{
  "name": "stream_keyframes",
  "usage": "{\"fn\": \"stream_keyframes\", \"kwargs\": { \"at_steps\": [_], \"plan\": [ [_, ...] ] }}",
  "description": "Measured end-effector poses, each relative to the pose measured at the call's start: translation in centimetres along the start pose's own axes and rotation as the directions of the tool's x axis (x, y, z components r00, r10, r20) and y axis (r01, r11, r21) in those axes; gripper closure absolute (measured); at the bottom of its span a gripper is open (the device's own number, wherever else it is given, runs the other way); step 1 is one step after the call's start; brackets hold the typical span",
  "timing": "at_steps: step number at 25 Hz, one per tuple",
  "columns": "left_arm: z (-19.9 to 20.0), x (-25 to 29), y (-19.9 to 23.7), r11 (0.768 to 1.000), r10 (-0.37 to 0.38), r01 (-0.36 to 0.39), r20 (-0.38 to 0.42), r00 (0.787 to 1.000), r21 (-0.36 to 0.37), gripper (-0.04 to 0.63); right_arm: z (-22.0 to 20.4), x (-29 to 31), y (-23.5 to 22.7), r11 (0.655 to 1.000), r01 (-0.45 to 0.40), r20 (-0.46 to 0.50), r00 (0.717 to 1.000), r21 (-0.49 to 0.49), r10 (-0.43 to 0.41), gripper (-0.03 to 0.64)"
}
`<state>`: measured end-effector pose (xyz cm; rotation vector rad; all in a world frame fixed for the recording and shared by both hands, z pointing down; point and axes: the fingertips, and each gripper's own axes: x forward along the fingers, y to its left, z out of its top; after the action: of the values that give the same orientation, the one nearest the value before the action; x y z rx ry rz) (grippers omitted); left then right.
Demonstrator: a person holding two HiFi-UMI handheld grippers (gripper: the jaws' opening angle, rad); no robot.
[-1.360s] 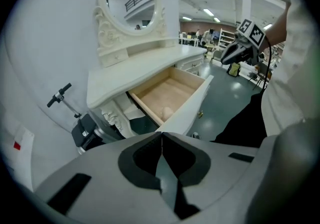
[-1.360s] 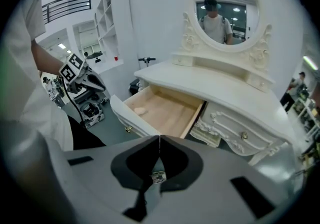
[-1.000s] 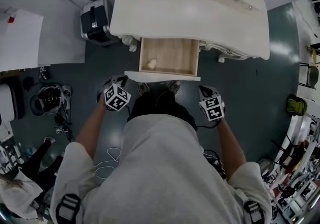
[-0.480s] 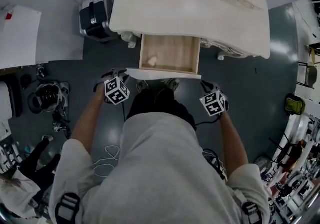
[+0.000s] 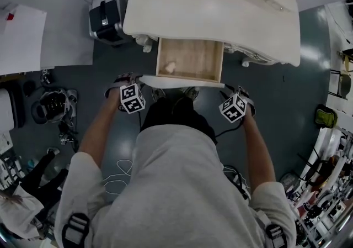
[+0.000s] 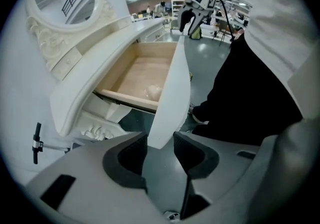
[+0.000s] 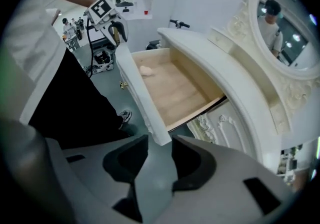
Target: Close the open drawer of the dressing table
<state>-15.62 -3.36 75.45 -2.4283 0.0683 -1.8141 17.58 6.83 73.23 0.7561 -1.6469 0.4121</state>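
**Both grippers spread at the ends of the open drawer front**

Hidden or cut off: in the head view the jaw tips of both tools sit under the marker cubes (image 5: pixel 132 99) and the hands, so read them from the gripper views. The rear of the drawer (image 5: pixel 190 59) runs under the top of the dressing table (image 5: pixel 209 15). The person's torso (image 5: pixel 176 186) blocks most of the floor in front, and only the shoe toes show. The pale lump (image 5: pixel 169 67) in the drawer is too small to identify. The mirror (image 7: pixel 285 23) is cropped in both gripper views.

Counts: one drawer, pulled out toward the person. One lump inside it, near its left side. Two grippers, two marker cubes, one mirror. One black-and-silver wheeled case (image 5: pixel 105 17) on the floor, left of the table.

Left gripper (image 6: pixel 159 154): its jaws have just been opening and now stand apart. The left end of the drawer front (image 5: pixel 182 82) sits right at the gap, and the pads are not pressing on it.

Right gripper (image 7: pixel 159 160): its jaws have also just been opening and are spread. The right end corner of the drawer front is just above the gap, with no pinch.
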Motion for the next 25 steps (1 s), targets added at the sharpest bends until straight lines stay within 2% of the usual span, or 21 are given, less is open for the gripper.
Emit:
{"fn": "stream_keyframes", "kwargs": {
  "at_steps": [4,8,14,18,25],
  "plan": [
    [-0.6,-0.2,0.1,1.0,-0.002,0.002,-0.014,1.0,0.005,0.445,0.4,0.8,0.0,0.998,-0.003,-0.024,1.0,-0.063,0.001,0.462],
    [-1.3,0.6,0.1,1.0,-0.011,0.012,-0.03,0.999,0.025,0.44,0.4,1.4,0.1,0.997,-0.008,-0.036,0.999,-0.083,0.005,0.462],
    [-1.2,1.1,0.3,0.998,-0.025,0.027,-0.036,0.999,0.055,0.439,0.8,2.2,-0.2,0.996,-0.002,-0.045,0.999,-0.088,-0.002,0.483],
    [-1.1,1.2,0.5,0.998,0.0,0.001,-0.02,1.0,0.057,0.439,0.8,2.4,-0.3,0.998,0.008,-0.024,1.0,-0.064,-0.009,0.486],
    [-1.0,1.7,-0.1,0.996,-0.024,0.03,-0.062,0.998,0.087,0.437,0.4,2.6,0.1,0.998,-0.006,-0.029,1.0,-0.068,0.004,0.489]
  ]
}}
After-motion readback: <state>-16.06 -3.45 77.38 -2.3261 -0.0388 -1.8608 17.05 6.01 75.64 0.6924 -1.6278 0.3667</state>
